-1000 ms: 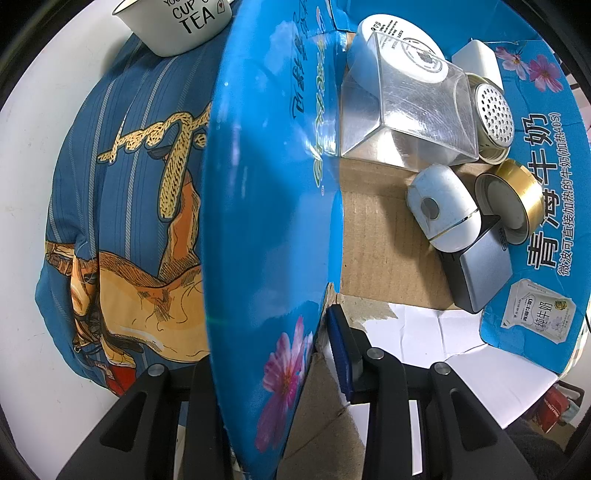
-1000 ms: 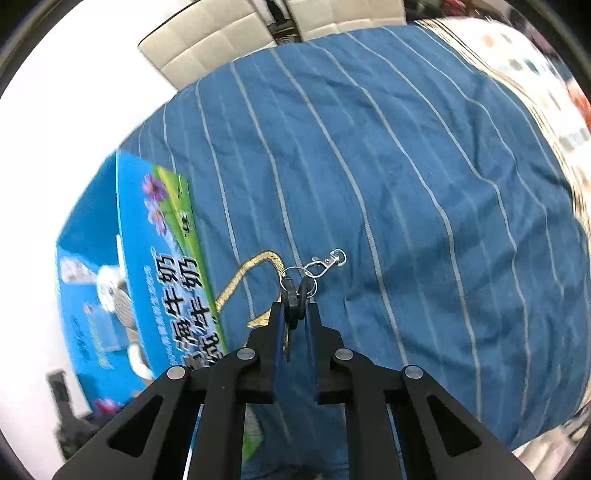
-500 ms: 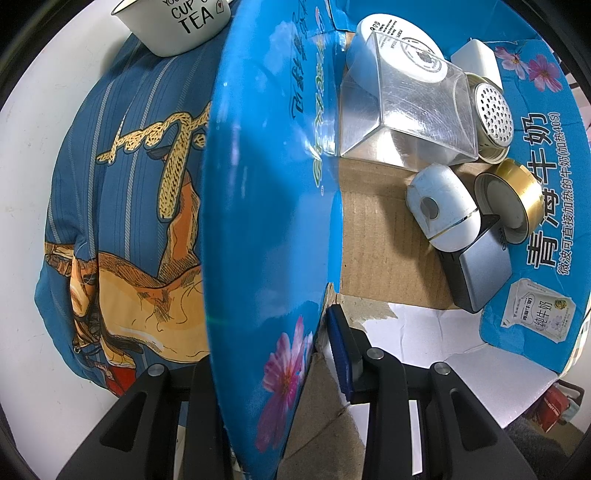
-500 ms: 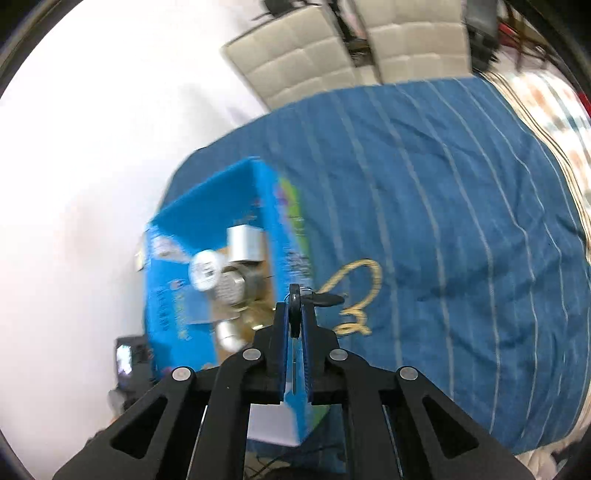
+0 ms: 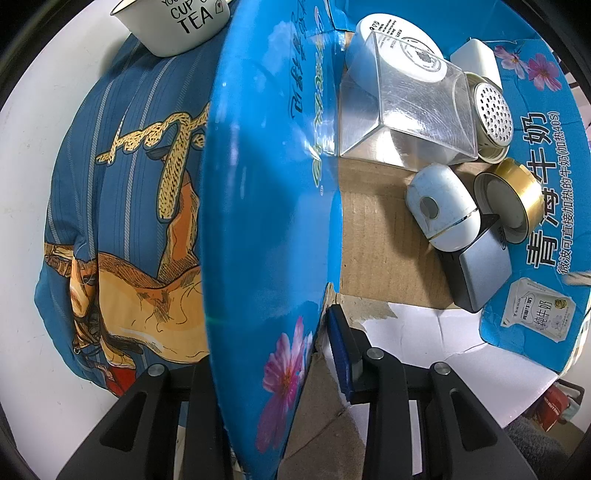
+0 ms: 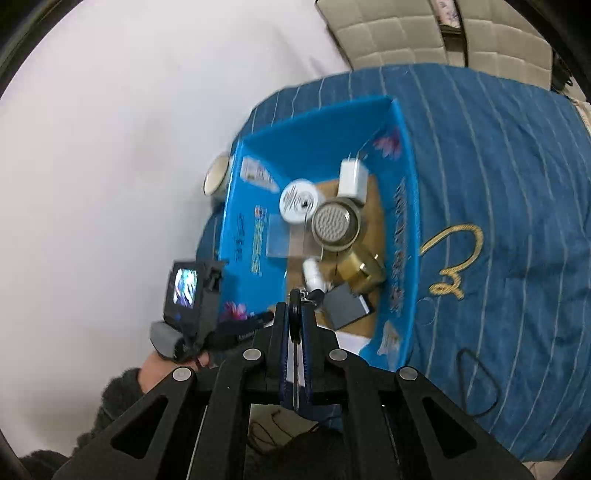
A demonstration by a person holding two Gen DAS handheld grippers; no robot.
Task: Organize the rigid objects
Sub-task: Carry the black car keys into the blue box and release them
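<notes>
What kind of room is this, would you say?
Probably a bedroom: a blue striped bedspread under the blue box, tufted cream cushioning behind, and a tea mug alongside.

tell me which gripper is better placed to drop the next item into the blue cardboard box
Right. The right gripper is shut on a small dark key with metal clip above the blue cardboard box; the left gripper clamps the box wall.

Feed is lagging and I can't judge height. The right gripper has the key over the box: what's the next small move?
Probably lower a little, then open. The right gripper is shut on the key and hangs above the open blue box, over the bare cardboard floor near the grey case. The left gripper pinches the box wall.
</notes>
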